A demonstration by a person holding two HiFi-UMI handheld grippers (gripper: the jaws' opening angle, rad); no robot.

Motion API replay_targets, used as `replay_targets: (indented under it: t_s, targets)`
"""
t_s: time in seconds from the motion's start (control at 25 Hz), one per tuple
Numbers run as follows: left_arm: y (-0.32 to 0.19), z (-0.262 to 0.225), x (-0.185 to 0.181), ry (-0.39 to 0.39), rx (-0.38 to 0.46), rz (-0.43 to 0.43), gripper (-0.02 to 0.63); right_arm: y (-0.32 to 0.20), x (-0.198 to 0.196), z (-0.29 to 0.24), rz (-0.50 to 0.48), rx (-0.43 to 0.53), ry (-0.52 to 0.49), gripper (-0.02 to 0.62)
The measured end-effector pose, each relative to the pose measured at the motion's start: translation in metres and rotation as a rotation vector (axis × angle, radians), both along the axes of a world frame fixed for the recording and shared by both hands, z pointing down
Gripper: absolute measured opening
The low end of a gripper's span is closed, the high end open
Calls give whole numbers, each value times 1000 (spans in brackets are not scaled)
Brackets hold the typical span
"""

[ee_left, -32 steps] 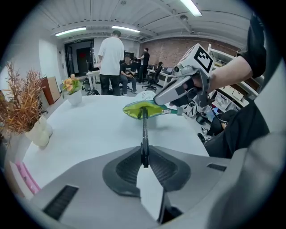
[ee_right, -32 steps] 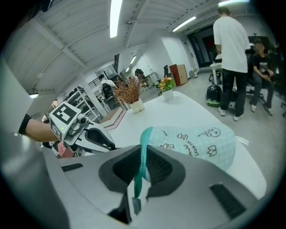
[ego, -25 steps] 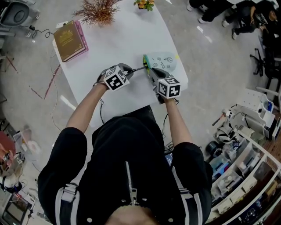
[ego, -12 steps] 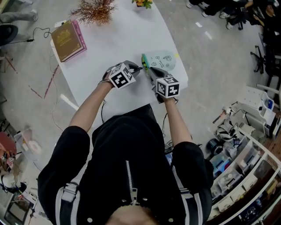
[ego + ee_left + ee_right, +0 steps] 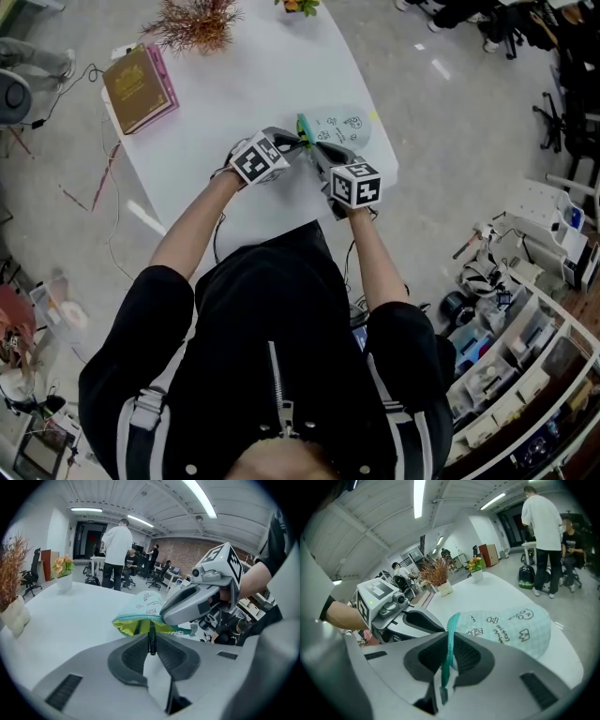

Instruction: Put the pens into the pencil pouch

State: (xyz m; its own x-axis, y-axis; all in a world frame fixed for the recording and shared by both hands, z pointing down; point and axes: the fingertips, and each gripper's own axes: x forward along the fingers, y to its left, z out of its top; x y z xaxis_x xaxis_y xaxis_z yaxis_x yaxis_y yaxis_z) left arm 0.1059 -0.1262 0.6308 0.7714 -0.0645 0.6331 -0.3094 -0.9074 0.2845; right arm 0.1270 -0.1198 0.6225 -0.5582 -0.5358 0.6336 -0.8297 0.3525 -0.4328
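Note:
A pale mint pencil pouch (image 5: 341, 126) with small doodles lies on the white table (image 5: 246, 82). My right gripper (image 5: 315, 152) is shut on its teal zipper edge (image 5: 451, 637) and holds the mouth up. The mouth gapes and shows a yellow-green lining (image 5: 127, 626). My left gripper (image 5: 292, 143) is shut on a thin black pen (image 5: 151, 638). The pen points into the open mouth, its far end just inside the lining. In the right gripper view the left gripper (image 5: 418, 620) sits close against the pouch (image 5: 513, 630) from the left.
A brown book (image 5: 137, 84) lies at the table's far left, beside a dried plant (image 5: 193, 21) and a small flower pot (image 5: 302, 6) at the far edge. The pouch lies near the table's right edge. Shelves (image 5: 525, 375) stand to the right; people stand beyond the table.
My left gripper has moved right with the pen, and its tip has reached the pouch's open mouth. The right gripper has kept still on the zipper edge.

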Motion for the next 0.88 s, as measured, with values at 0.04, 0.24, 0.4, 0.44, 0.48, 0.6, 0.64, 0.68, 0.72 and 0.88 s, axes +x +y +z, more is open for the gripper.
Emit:
replay_targets:
  t_s: [0.04,0.24,0.4,0.44,0.48,0.6,0.64,0.68,0.72,0.88]
  targets:
    - [0,-1,2,8,-9,-5,72,0,0,-1,0,0,-2,43]
    - [-6,-1,11,39,-36,-20,72,-2,0,-4,-1,2,-20,43]
    - [-10,1,19,57,-56,-20,72,-1,-2,-8,-17,11,-36,43]
    - [-11,1,22,59,-58,-17,72,-1,-2,-9,-22,14,-40,43]
    - [-12,1,24,61,-60,-14,72,-1,-1,-11,-27,17,-46,43]
    - [-15,1,30,70,-64,-5,72,0,1,-13,-35,18,-63,43]
    - [-15,1,32,74,-64,-4,72,0,2,-13,-36,17,-67,43]
    - [-16,2,33,78,-65,-3,72,0,2,-13,-36,16,-71,43]
    - [-16,2,35,81,-67,-3,72,0,3,-13,-36,15,-73,43]
    - [-17,9,38,76,-75,-9,72,0,6,-11,-31,10,-76,43]
